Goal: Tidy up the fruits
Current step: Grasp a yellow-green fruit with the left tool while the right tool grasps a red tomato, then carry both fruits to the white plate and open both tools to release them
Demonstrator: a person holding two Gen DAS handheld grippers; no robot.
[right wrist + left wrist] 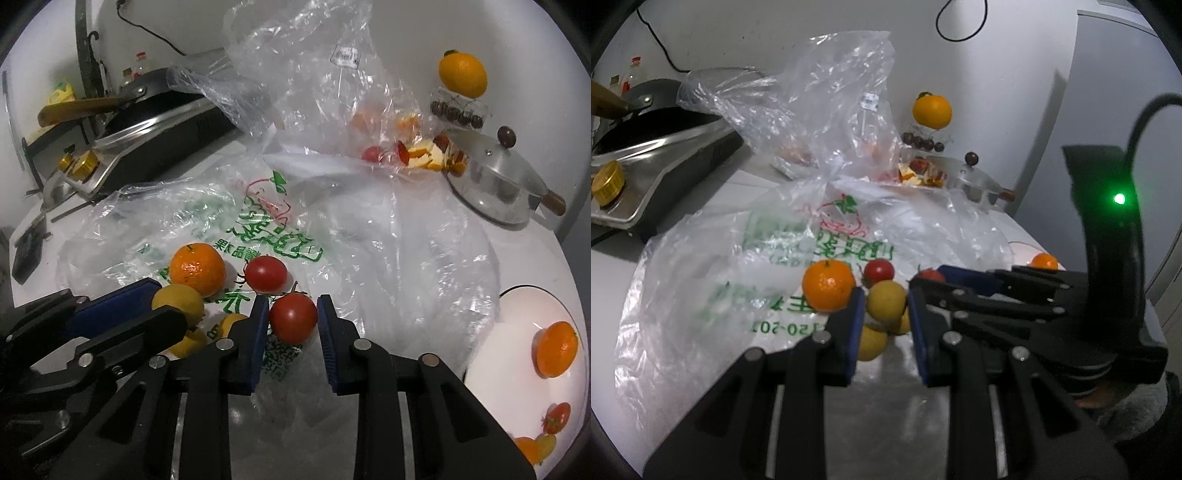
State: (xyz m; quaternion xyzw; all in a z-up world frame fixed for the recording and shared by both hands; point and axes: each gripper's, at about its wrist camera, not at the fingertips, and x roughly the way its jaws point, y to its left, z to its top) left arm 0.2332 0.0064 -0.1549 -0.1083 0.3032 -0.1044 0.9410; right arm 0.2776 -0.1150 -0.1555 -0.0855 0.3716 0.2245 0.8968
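Observation:
Fruit lies on a flattened printed plastic bag on the white counter. In the left wrist view my left gripper closes its blue pads on a yellow fruit, with an orange to its left and a red tomato behind. More yellow fruits lie beneath. In the right wrist view my right gripper has its pads against a red tomato; a second tomato and the orange lie beyond. The left gripper shows at the left.
A white plate at the right holds an orange, a tomato and other fruit. A clear bag with peels stands behind. A lidded steel pot, a stove with a pan and a tiered stand with an orange line the back.

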